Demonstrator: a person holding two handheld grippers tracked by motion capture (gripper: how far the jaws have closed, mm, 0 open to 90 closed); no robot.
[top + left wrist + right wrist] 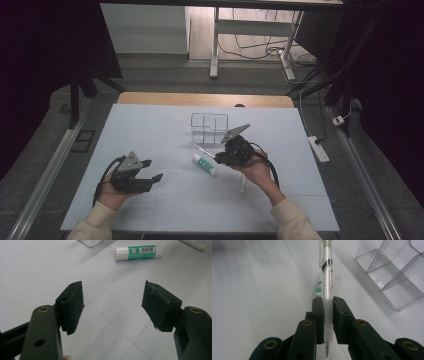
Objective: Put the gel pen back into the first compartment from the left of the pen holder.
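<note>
From above I see my right gripper (220, 156) near the table's middle, just in front of the clear organizer (209, 127), but its jaws are too small and dark there to read. The right gripper view settles it: the jaws are clenched on a pen (327, 277), pads pressing its clear barrel near the tip end, the clip end pointing away over the table (249, 302). The pen's tip pokes out below the pads, and its far end is cut off at the top edge. The organizer (392, 275) lies just to the side, partly out of frame.

My left gripper (145, 176) sits well apart toward the left, jaws spread with nothing between them; the left gripper view shows bare table between the pads (72, 307). That view also gives the glue stick (138, 252) its label, which from above is a blur. A pale stick (243, 185) by my right wrist is hard to make out.
</note>
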